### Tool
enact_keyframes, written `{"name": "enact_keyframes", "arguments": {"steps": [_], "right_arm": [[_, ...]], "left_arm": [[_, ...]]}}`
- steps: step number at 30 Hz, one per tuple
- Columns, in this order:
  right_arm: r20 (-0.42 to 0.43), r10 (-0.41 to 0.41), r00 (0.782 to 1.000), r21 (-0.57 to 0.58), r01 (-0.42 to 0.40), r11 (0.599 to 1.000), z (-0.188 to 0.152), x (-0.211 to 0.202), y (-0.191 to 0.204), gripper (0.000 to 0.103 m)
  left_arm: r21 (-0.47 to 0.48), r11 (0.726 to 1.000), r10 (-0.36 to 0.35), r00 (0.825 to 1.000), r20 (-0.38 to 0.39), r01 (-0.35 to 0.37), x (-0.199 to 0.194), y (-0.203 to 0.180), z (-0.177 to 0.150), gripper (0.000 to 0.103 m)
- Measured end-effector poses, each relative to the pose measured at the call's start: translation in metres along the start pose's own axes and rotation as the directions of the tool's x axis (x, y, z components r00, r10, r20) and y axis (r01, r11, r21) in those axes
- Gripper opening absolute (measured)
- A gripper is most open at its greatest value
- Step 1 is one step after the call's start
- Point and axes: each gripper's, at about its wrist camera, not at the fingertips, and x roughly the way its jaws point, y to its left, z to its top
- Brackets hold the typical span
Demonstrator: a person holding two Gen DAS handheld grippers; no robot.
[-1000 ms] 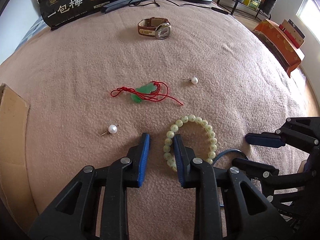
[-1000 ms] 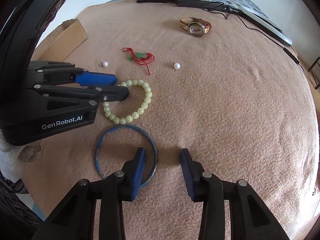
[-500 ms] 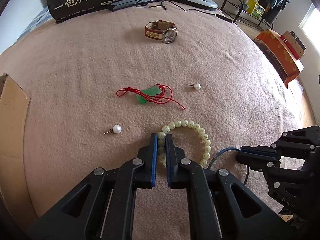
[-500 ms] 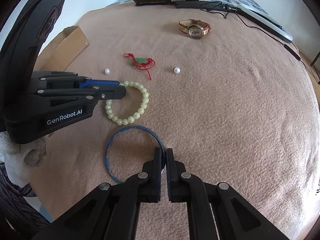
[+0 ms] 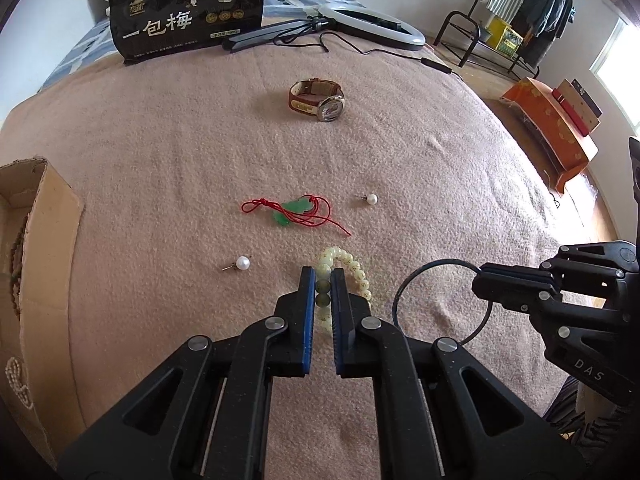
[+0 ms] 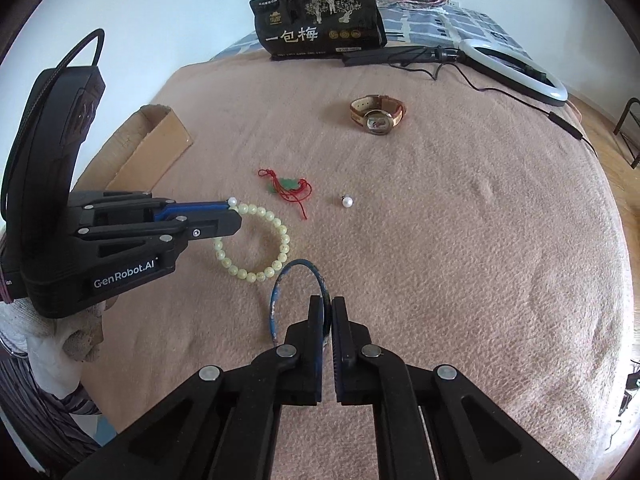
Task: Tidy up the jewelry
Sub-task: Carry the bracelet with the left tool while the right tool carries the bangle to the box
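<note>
My left gripper (image 5: 322, 276) is shut on the pale green bead bracelet (image 5: 352, 266) and holds it lifted above the pink blanket; the bracelet also shows in the right wrist view (image 6: 276, 248). My right gripper (image 6: 328, 304) is shut on the blue bangle (image 6: 280, 284) and holds it tilted up; the bangle also shows in the left wrist view (image 5: 404, 292). A green pendant on a red cord (image 5: 296, 208), two pearl earrings (image 5: 242, 263) (image 5: 372, 199) and a brown-strap watch (image 5: 320, 100) lie on the blanket.
An open cardboard box (image 5: 36, 240) stands at the left with beads inside. A black snack bag (image 5: 188, 12), a ring light (image 5: 372, 28) and its cable lie at the far edge. An orange box (image 5: 556, 136) sits off the bed at right.
Both grippers shut, the left on the bead bracelet and the right on the blue bangle, then lifted them off the blanket. Both views have risen.
</note>
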Motion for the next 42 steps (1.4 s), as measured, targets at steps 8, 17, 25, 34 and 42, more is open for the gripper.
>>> {"name": "enact_keyframes", "arguments": {"steps": [8,17,25,34,42], "right_arm": [[0.027,-0.024,0.999,0.004,0.024,1.000,0.005,-0.005,-0.002,0.001],[0.074,-0.025,0.997,0.012,0.024,1.000,0.009,-0.020,0.003,0.001],[0.128,-0.030,0.991,0.013,0.028,1.000,0.023,-0.036,0.009,0.001],[0.187,-0.021,0.982,-0.008,0.022,1.000,0.042,-0.051,0.025,0.001],[0.211,-0.002,0.978,-0.045,0.012,0.999,0.056,-0.055,0.050,0.001]], "left_arm": [[0.000,1.000,-0.014,1.000,0.013,0.014,-0.007,-0.007,0.001,0.005],[-0.027,0.999,-0.031,0.999,0.044,0.033,-0.026,-0.004,0.006,0.005],[-0.053,0.998,-0.014,0.995,0.103,0.019,-0.057,0.010,0.009,0.005],[-0.086,0.996,0.041,0.986,0.162,-0.028,-0.097,0.040,0.004,0.005],[-0.134,0.990,0.081,0.974,0.212,-0.053,-0.131,0.070,-0.004,0.005]]}}
